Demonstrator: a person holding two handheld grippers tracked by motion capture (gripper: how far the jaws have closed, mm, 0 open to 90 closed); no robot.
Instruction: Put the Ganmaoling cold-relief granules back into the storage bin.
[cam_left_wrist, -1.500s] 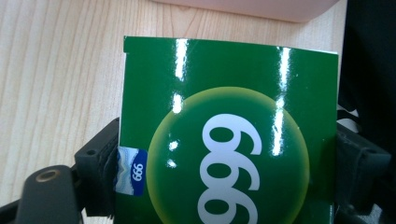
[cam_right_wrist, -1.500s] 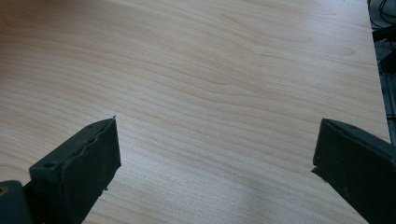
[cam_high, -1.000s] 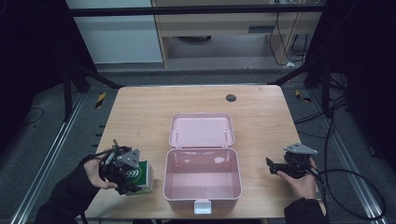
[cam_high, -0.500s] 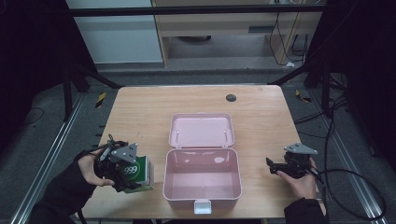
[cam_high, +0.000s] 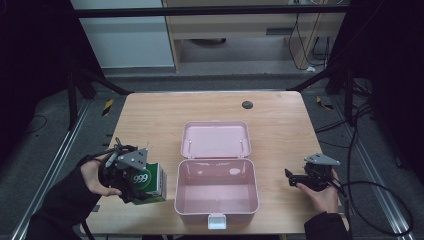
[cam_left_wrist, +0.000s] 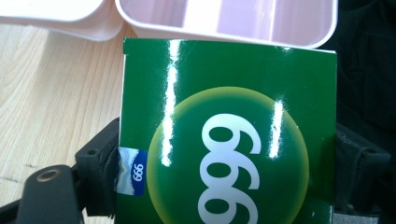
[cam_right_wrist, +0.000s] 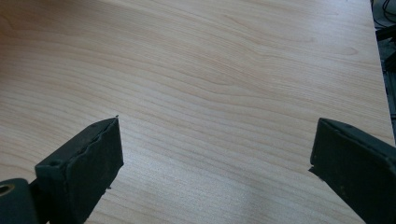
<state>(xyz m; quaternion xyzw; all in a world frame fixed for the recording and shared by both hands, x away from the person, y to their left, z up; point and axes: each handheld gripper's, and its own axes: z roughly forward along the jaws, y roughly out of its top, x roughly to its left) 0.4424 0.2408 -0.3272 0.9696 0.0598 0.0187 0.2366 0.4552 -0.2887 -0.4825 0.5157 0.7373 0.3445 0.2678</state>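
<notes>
Since it is a thin cardboard carton with a glossy skin, the green box (cam_left_wrist: 229, 135) should be light, easily dented and a little slick, best pinched across its two narrow sides, as the left tool (cam_high: 131, 176) grips it now, low over the bench (cam_high: 150, 120) just left of the open pink case (cam_high: 216, 197). Compared with a second ago, it sits nearer the case. The right tool (cam_high: 292, 178) rests released, well apart.

"999" on green box (cam_left_wrist: 229, 135), small blue tag
</notes>
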